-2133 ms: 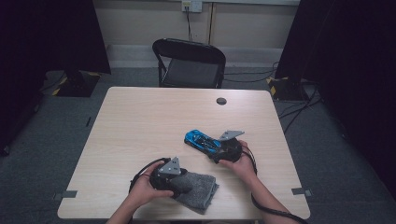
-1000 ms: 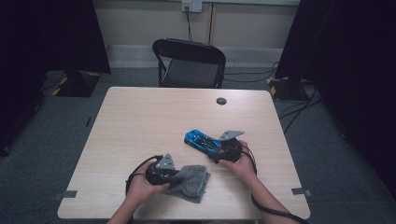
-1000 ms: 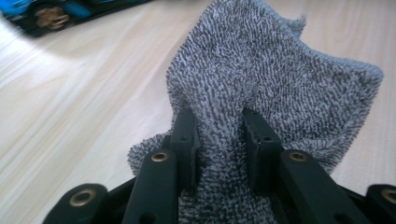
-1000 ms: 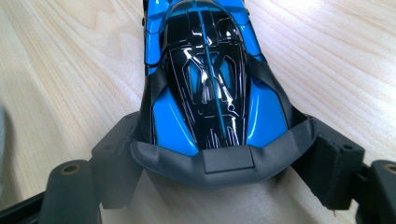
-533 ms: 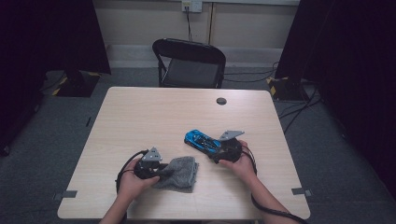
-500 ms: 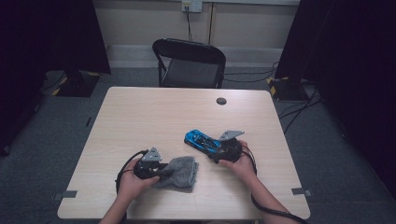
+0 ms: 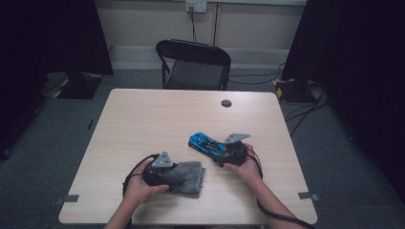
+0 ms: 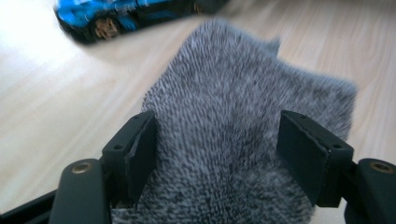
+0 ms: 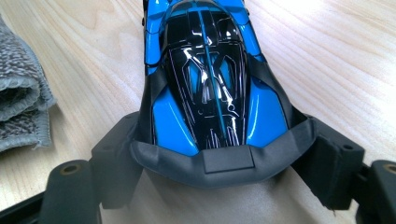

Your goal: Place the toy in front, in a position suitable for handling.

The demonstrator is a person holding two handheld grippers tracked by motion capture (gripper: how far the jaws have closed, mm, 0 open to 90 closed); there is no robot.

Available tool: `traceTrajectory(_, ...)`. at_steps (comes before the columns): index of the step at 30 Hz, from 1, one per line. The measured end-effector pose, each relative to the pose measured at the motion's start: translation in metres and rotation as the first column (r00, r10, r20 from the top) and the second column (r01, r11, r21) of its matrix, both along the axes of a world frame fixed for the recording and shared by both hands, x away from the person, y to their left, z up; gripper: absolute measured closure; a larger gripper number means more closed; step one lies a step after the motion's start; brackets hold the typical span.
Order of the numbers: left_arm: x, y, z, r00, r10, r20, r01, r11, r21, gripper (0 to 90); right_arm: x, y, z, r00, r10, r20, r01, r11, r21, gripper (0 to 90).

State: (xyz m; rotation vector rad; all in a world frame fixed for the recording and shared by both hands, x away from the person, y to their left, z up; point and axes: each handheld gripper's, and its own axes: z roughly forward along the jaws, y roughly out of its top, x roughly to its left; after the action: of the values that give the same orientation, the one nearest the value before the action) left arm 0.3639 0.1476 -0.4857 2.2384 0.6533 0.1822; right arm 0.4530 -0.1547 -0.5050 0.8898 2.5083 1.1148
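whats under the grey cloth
The grey cloth lies on the wooden table, with bare wood around its edges. Whatever may be beneath it is covered. The left gripper straddles it with jaws apart.

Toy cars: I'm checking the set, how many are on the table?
1: the blue car right of table centre, its rear between the right gripper jaws. None shows under the cloth.

toy car (image 9: 210, 88): glossy blue and black body, smooth, hard plastic look, matt dark rear bumper | cloth (image 8: 243, 140): grey woven terry, nubby, matt, folded edges soft | table (image 7: 143, 119): pale wood-grain top, smooth, low sheen | right gripper (image 9: 219, 163): matt black plastic-looking jaws | folding chair (image 7: 193, 62): black, slight sheen
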Motion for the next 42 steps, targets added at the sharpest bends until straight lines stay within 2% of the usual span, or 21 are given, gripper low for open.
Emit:
traceTrajectory(3,0.001,0.0,-0.006,0.9999,-0.01,-0.004,0.01,0.9999,-0.008,28.4,0.0,0.0,0.0,1.0,0.0,0.0,0.0,1.0,0.0,23.7)
traceTrajectory(5,-0.003,-0.001,-0.011,0.9991,-0.011,0.042,0.011,0.9999,0.004,29.2,0.0,0.0,0.0,1.0,0.0,0.0,0.0,1.0,0.0,23.6)
traceTrajectory(7,-0.005,-0.001,-0.012,0.9983,-0.004,0.059,0.004,0.9999,0.01,31.3,0.0,0.0,0.0,1.0,0.0,0.0,0.0,1.0,0.0,23.6)
traceTrajectory(9,-0.006,-0.002,-0.011,0.9983,-0.003,0.058,0.002,0.9998,0.019,33.2,0.0,0.0,0.0,1.0,0.0,-0.001,0.0,1.0,0.0,23.6)
traceTrajectory(13,-0.008,-0.002,-0.009,0.9985,-0.004,0.055,0.003,0.9997,0.025,52.9,0.0,0.0,0.0,1.0,-0.001,0.0,0.001,1.0,0.0,23.6)
traceTrajectory(14,-0.008,-0.001,-0.008,0.9989,0.012,0.045,-0.013,0.9998,0.013,57.2,0.0,0.0,0.0,1.0,-0.001,0.0,0.001,1.0,0.0,23.6)
traceTrajectory(17,-0.007,0.0,-0.008,0.999,0.035,0.028,-0.035,0.9994,0.004,63.7,0.0,0.0,0.0,1.0,-0.001,0.0,0.001,1.0,0.0,23.6)
traceTrajectory(18,-0.006,0.0,-0.006,0.9985,0.054,0.006,-0.054,0.9985,-0.006,65.6,0.0,0.0,0.0,1.0,0.0,0.0,0.0,1.0,0.0,23.6)
traceTrajectory(20,-0.005,-0.001,-0.004,0.9979,0.061,-0.021,-0.061,0.9981,0.003,67.3,0.0,0.0,0.0,1.0,0.0,0.0,0.0,1.0,0.0,23.6)
traceTrajectory(23,-0.002,0.001,-0.001,0.9954,0.081,-0.051,-0.081,0.9967,-0.008,69.2,0.0,0.0,0.0,1.0,0.0,0.0,0.0,1.0,0.0,23.6)
traceTrajectory(24,-0.002,0.002,-0.001,0.9941,0.097,-0.049,-0.098,0.995,-0.02,69.3,0.0,0.0,0.0,1.0,-0.001,0.0,0.001,1.0,0.0,23.6)
traceTrajectory(26,-0.002,0.004,0.001,0.9937,0.11,-0.021,-0.111,0.9938,-0.01,69.9,0.0,0.0,0.0,1.0,0.0,0.0,0.0,1.0,0.0,23.6)
traceTrajectory(30,0.0,0.011,0.006,0.9891,0.143,-0.036,-0.145,0.9883,-0.049,70.5,0.0,0.0,0.0,1.0,-0.001,0.0,0.001,1.0,0.0,23.6)
traceTrajectory(37,0.003,0.021,0.01,0.9839,0.17,-0.055,-0.174,0.9827,-0.064,70.6,0.0,0.0,0.0,1.0,0.0,0.0,0.0,1.0,0.0,23.6)
traceTrajectory(38,0.004,0.023,0.011,0.9817,0.18,-0.061,-0.185,0.9799,-0.076,70.6,0.0,0.0,0.0,1.0,0.0,0.0,0.0,1.0,0.0,23.6)
traceTrajectory(42,0.005,0.026,0.013,0.9803,0.188,-0.06,-0.193,0.9783,-0.076,70.6,0.0,0.0,0.0,1.0,0.0,-0.001,0.0,1.0,0.0,23.6)
